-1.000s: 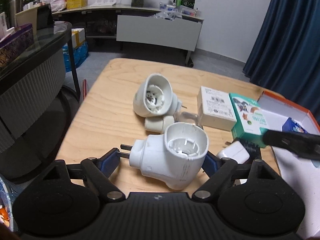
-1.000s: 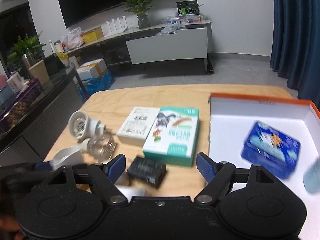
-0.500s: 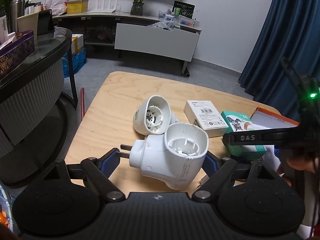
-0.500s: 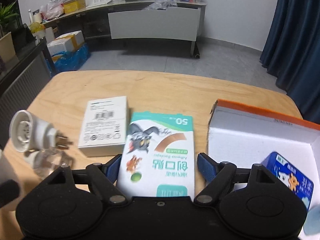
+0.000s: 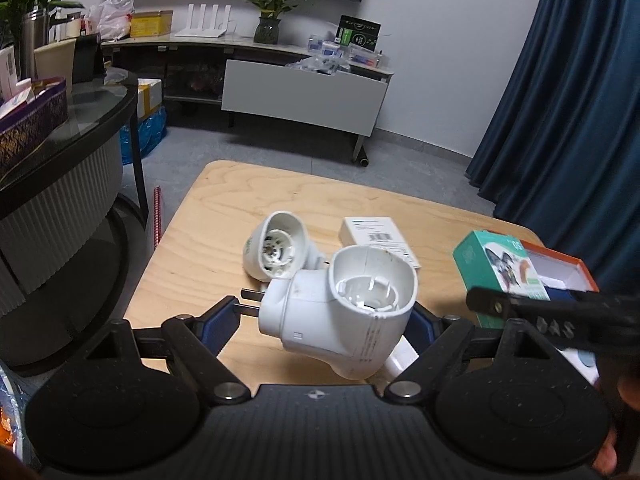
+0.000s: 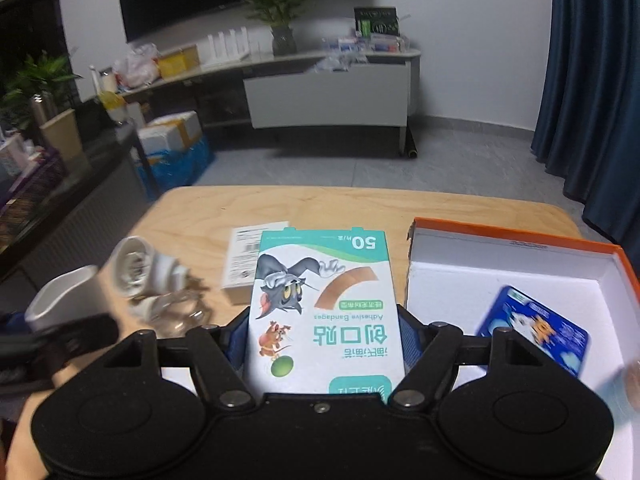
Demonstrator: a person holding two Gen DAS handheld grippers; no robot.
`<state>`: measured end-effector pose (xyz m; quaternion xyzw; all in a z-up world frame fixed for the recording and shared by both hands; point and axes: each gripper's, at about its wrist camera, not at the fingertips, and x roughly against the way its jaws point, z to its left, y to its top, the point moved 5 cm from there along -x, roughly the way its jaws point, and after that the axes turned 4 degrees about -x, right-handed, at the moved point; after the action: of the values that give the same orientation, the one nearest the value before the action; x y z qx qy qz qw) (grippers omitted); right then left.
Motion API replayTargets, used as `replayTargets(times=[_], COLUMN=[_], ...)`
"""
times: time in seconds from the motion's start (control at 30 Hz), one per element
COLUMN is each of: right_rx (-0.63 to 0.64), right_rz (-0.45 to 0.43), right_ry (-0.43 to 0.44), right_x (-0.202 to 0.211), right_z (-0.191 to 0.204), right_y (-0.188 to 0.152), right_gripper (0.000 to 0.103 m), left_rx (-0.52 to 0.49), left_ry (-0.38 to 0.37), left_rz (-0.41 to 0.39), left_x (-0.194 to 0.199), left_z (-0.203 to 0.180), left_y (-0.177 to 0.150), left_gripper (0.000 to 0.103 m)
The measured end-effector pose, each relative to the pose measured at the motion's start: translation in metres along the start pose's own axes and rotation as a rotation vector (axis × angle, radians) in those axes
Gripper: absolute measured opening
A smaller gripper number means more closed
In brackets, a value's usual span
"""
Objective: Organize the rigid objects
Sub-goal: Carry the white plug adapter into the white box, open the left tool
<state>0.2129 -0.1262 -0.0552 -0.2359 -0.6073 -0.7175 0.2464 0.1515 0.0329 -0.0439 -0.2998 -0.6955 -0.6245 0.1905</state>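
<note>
Closing your right tool (image 6: pixel 322 338) on the bandage box (image 6: pixel 322 300), lifted beside the orange tray (image 6: pixel 516 242) | light, crushable card: you're pinching its long sides | left tool (image 5: pixel 324 320) clenching the white plug adapter (image 5: pixel 340 316).

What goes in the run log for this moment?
left gripper: holds white plug adapter | right gripper: jaws closing on bandage box | orange box: open

Potted plant (image 5: pixel 267 20) (beside router (image 5: pixel 205 20))
</note>
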Motion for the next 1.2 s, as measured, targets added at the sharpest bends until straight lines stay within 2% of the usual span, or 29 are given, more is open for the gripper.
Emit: replayTargets(times=[0.2,0.57,1.2], right_rx=[-0.003,-0.032,-0.062], right_rz=[-0.036,-0.068,-0.101], right_ry=[0.000,-0.001,-0.008], right_x=[0.044,0.096,0.138], right_z=[0.001,-0.013,-0.031], right_y=[-0.016,-0.041,-0.065], right_gripper=[0.084,0.084,0.084], left_rx=[-0.009,-0.036,-0.115], left_ry=[-0.012,-0.025,-0.041], left_rz=[-0.008,-0.011,-0.020], left_x=[0.021,0.048,0.066], left_z=[-0.020,-0.047,-0.077], left_y=[-0.005,-0.017,-0.032], left_gripper=[0.086,0.086,0.086])
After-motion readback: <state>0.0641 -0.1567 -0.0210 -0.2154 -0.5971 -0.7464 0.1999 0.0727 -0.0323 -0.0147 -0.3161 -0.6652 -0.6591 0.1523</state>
